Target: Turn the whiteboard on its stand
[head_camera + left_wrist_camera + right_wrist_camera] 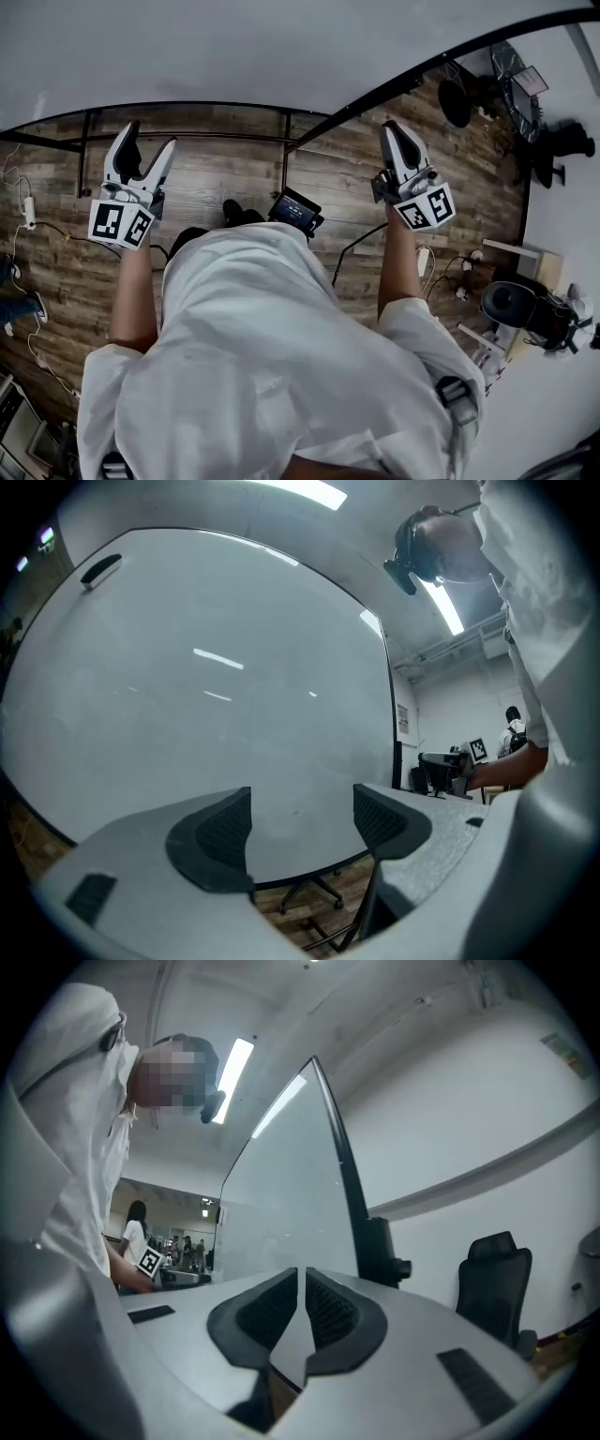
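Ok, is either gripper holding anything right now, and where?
The right gripper looks clamped on the lower edge of the whiteboard. The left gripper is open, holding nothing.

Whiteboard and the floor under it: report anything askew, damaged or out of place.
The whiteboard looks clean and undamaged; the wide lenses leave its tilt unclear. The oddity is on the floor: loose cables and a power strip trail beside the stand, where its feet might catch them.
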